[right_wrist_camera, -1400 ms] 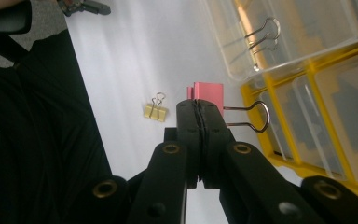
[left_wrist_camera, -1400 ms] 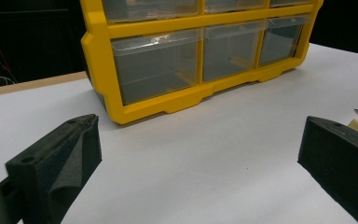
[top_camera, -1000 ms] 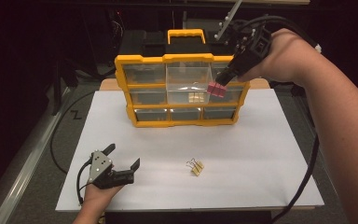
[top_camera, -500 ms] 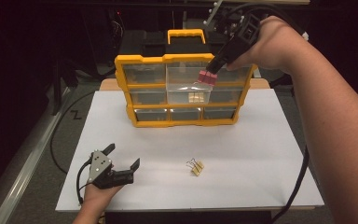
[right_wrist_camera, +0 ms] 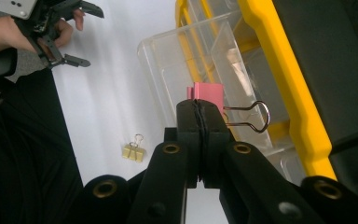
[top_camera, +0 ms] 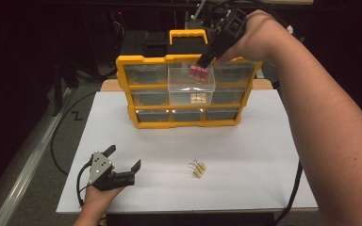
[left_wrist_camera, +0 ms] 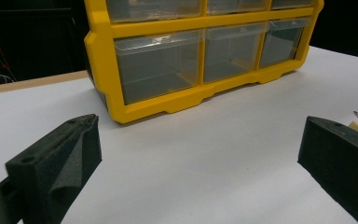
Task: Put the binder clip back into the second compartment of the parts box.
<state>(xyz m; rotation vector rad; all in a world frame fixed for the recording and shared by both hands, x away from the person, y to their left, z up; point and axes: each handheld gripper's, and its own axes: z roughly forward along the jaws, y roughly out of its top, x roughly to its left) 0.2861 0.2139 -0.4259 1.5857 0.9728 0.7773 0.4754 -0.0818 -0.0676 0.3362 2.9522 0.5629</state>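
My right gripper [top_camera: 206, 62] is shut on a pink binder clip [top_camera: 199, 72] and holds it in the air over the pulled-out clear drawer [top_camera: 192, 89] of a yellow drawer organizer [top_camera: 122, 89]. In the right gripper view the pink binder clip [right_wrist_camera: 208, 95] sticks out past the closed jaws, its wire handles pointing right above the drawer [right_wrist_camera: 177, 70]. Gold clips [top_camera: 198, 98] lie inside that drawer. One gold binder clip [top_camera: 199, 169] lies on the white sheet. My left gripper [top_camera: 124, 156] rests open on the sheet at the front left, holding nothing.
The white sheet [top_camera: 264, 141] covers the table, with the organizer [left_wrist_camera: 102, 70] standing at its far edge. A cable [top_camera: 294, 188] trails down the right side. Dark floor and a metal rail [top_camera: 23, 179] lie to the left.
The right gripper has carried the pink clip left and slightly up, from the drawer's right side to above it. The left gripper has stayed still.
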